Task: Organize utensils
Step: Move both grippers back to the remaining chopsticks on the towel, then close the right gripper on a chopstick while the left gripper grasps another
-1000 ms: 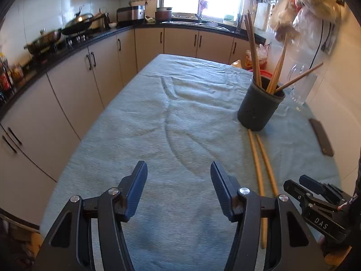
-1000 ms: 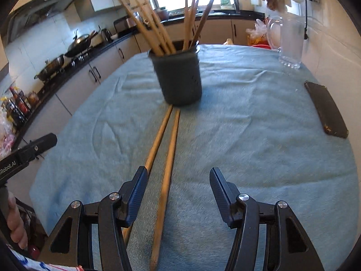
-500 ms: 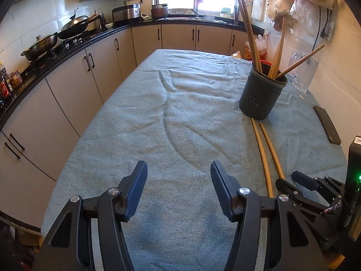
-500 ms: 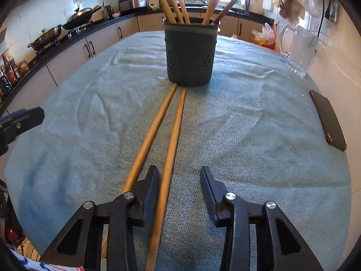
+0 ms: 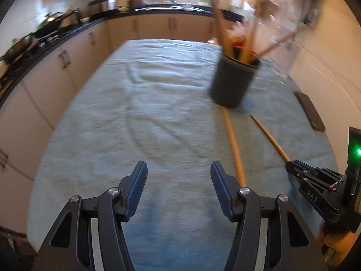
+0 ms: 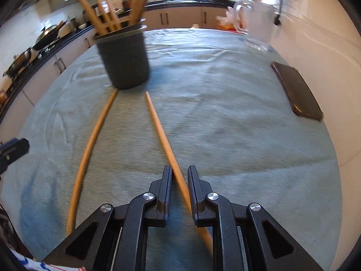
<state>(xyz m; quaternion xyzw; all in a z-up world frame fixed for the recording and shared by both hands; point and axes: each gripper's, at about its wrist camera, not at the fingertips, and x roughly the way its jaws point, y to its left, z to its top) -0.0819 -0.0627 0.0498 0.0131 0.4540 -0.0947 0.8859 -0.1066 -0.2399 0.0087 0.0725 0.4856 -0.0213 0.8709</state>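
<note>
A dark utensil holder (image 6: 125,59) with several wooden chopsticks stands on the blue-grey tablecloth; it also shows in the left wrist view (image 5: 233,82). Two long wooden chopsticks lie in front of it. My right gripper (image 6: 179,176) is shut on the right chopstick (image 6: 161,131), near its thick end. The left chopstick (image 6: 90,149) lies free on the cloth. In the left wrist view my left gripper (image 5: 179,176) is open and empty over bare cloth, left of the free chopstick (image 5: 233,144). The held chopstick (image 5: 268,135) runs into the right gripper (image 5: 291,167).
A dark flat phone-like object (image 6: 296,90) lies at the table's right edge by the wall. A clear glass jug (image 6: 259,31) stands at the far right. Kitchen cabinets and a stove with pans (image 5: 45,27) run along the left.
My right gripper has closed on the right chopstick and swung it away from the left one, so the pair now splays apart. The left gripper has stayed open and shifted slightly.
</note>
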